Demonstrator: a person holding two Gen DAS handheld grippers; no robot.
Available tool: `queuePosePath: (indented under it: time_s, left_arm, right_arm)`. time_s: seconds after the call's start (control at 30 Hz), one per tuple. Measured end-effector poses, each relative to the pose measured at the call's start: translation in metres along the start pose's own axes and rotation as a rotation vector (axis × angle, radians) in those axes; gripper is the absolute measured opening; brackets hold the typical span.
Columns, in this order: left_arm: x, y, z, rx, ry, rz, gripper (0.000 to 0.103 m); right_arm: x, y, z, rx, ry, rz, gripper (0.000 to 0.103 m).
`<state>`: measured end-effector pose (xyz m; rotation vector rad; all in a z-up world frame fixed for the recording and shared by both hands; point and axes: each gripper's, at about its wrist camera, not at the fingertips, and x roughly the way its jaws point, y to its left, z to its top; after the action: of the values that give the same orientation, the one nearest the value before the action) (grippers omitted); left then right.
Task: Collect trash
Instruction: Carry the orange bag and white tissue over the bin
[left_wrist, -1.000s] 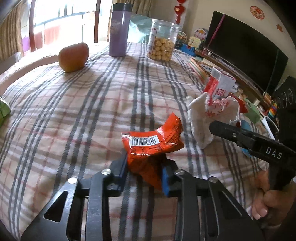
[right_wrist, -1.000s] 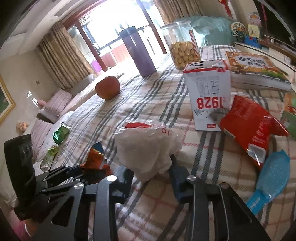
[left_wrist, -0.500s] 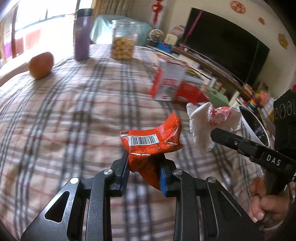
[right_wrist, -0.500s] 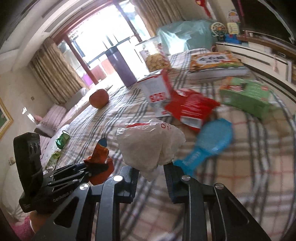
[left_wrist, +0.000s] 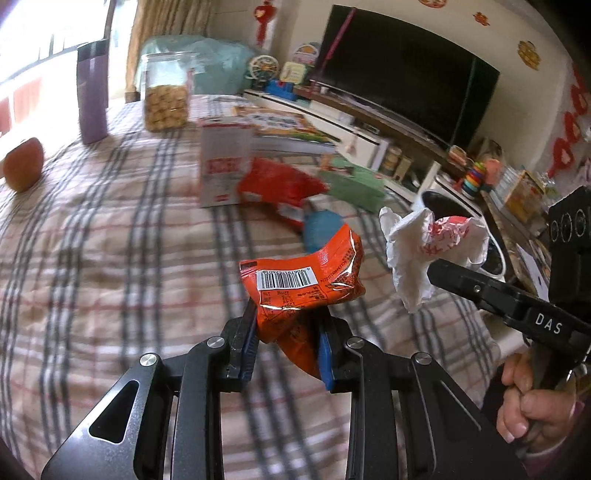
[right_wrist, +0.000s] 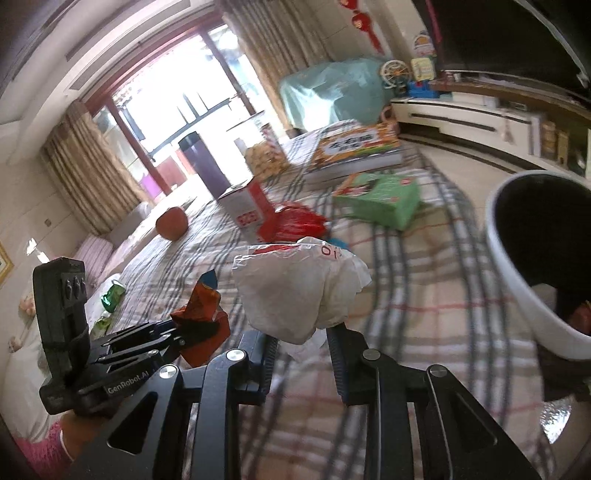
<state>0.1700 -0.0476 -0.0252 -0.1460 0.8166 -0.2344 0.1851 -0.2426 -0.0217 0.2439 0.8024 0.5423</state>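
A home living room: a large television (left_wrist: 406, 70) above a low media cabinet (right_wrist: 480, 118), curtained balcony doors (right_wrist: 177, 107), sofa (right_wrist: 96, 254), plaid-covered table (left_wrist: 110, 236).

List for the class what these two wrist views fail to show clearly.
- White bin, right wrist view: cut off by the frame edge; its contents sit mostly in shadow.
- Orange wrapper, left wrist view: lower part hidden between the left hand-held gripper fingers.
- Red-and-white carton, left wrist view: print blurred, unreadable.
- Green packets, right wrist view: too small to identify.
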Motion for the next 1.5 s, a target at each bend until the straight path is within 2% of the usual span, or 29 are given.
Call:
queuePosePath:
  time_s: [0.57,0.9,1.5]
  left_arm:
    - [0.023,-0.082,0.015,0.124,0.019,-0.105,0.025]
    - [0.035,-0.112,0.023,0.167,0.035,-0.135,0.025]
    - [0.063,-0.169,0.053,0.248,0.040,-0.177,0.025]
  right_arm:
    - [-0.062,-0.063,-0.004,0.097,-0.087,-0.115,0.026]
    - [-0.092,-0.096,-0.004,0.143,-0.137,-0.178,0.026]
    - [-0.109,-0.141,0.006,0.208,-0.153,-0.234,0.026]
